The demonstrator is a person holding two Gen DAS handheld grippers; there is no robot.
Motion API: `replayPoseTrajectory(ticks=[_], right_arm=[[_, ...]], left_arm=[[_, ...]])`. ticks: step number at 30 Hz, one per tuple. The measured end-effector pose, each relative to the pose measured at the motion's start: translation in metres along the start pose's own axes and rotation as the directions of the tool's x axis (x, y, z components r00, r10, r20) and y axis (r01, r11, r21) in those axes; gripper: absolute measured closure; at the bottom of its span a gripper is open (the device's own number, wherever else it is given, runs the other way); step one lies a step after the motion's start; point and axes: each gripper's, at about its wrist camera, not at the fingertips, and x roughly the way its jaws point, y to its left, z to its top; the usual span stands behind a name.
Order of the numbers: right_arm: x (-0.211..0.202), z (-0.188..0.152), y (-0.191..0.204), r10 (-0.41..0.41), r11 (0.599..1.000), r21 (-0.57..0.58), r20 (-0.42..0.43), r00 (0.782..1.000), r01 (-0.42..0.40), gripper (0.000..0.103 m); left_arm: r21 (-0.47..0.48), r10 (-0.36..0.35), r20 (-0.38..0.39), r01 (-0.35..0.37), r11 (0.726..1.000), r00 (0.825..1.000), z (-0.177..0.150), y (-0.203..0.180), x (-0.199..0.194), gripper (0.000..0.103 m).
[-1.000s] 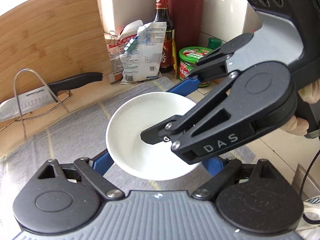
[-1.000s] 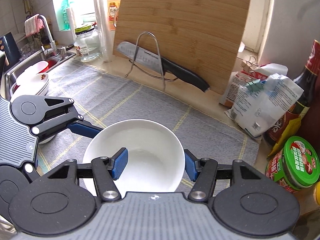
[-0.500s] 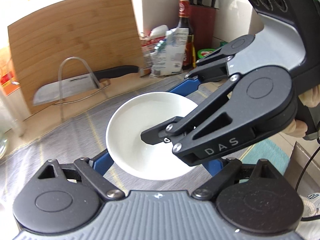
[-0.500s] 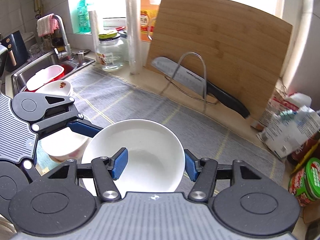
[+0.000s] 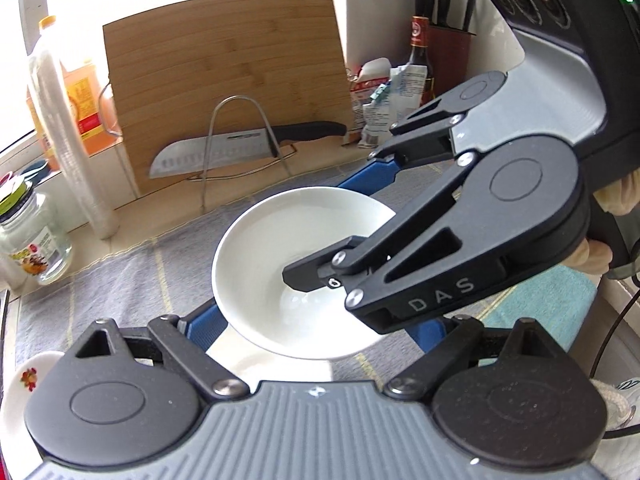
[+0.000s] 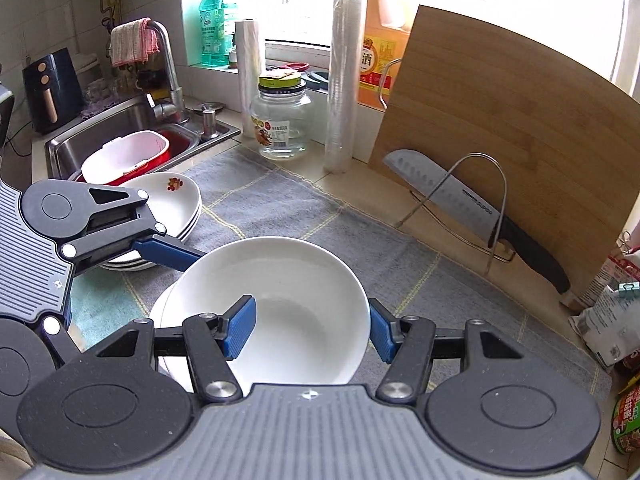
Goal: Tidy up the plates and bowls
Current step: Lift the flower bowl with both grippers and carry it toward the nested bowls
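Observation:
A plain white bowl (image 6: 280, 280) is held in the air by both grippers. My right gripper (image 6: 312, 330) is shut on its near rim, one blue pad (image 6: 240, 326) inside and one outside. My left gripper (image 5: 320, 320) straddles the bowl (image 5: 280, 248) with a blue finger at each side of its underside. The bowl hangs just above another white bowl (image 6: 164, 316) on the grey mat. A stack of white plates with a red flower print (image 6: 172, 204) stands to the left; its edge also shows in the left wrist view (image 5: 24, 380).
A grey cloth mat (image 6: 320, 216) covers the counter. A sink (image 6: 120, 128) with a red-and-white tub lies far left. A knife on a wire rack (image 6: 468, 208), a bamboo board (image 6: 500, 120), a glass jar (image 6: 280, 120) and rolls stand behind.
Both grippers have carried the bowl leftward across the mat, from near the sauce jars to above the other bowl beside the plate stack. Grip on the bowl is unchanged.

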Motion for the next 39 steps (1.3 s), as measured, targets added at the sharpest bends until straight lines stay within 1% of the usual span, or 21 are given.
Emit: replayPoseTrajectory(ticks=[8,16,23,34,39], right_arm=[[0.023,0.015,0.028,0.019,0.999,-0.026,-0.024,1.0,-0.02,0.038],[0.04,0.018,0.04,0.038,0.999,-0.026,-0.059,0.998,-0.04,0.038],[0.053,0.016,0.044,0.04,0.999,-0.022,-0.097,0.994,-0.042,0.038],[0.063,0.011,0.043,0.057,0.998,0.005,-0.128,0.99,-0.056,0.038],[0.066,0.009,0.042,0.058,0.998,0.012,-0.136,0.989,-0.057,0.038]], left_arm=[[-0.045,0.009,-0.016,-0.009,0.999,1.0,-0.019,0.026,-0.007,0.01],[-0.075,-0.002,-0.04,-0.001,0.997,0.999,-0.033,0.042,-0.004,0.01],[-0.103,-0.026,-0.06,0.019,0.995,0.998,-0.039,0.047,0.001,0.01],[-0.113,-0.047,-0.091,0.037,0.993,0.995,-0.04,0.048,0.007,0.01],[-0.105,-0.051,-0.085,0.042,0.994,0.995,-0.039,0.047,0.006,0.01]])
